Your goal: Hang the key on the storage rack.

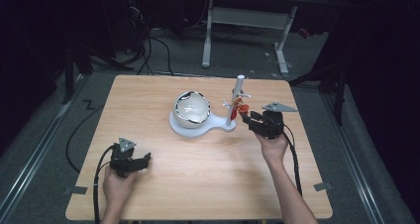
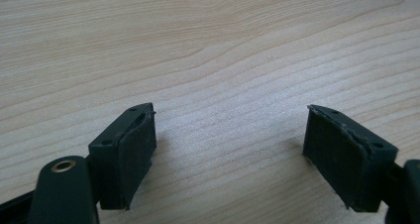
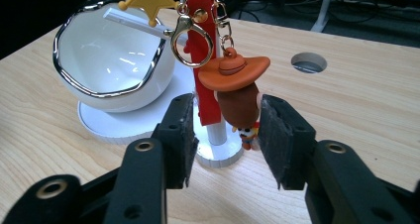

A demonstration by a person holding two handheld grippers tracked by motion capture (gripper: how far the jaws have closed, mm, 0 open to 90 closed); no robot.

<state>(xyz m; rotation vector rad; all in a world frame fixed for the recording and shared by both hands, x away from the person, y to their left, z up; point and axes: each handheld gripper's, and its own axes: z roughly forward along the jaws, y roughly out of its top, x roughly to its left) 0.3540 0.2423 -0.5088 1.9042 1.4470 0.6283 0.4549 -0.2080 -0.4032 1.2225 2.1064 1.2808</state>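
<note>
1 keychain (image 3: 237, 92) hangs vertical on stand peg (image 1: 236, 101), far-right of table (image 1: 148, 194), directly betw. R gripper (image 3: 223, 135) jaws, part-open, pads clear of the figure. Long axis: up-down. L gripper (image 2: 230, 144) wide, empty, near-left, well apart. R hand is nearer.

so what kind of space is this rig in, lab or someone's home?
Looks like a lab or recording room, not a home: a bare wooden table on grey floor, loose black cables along the back, a height-adjustable desk frame behind, dark surroundings. Staged props: white bowl stand with a cowboy keychain.
</note>
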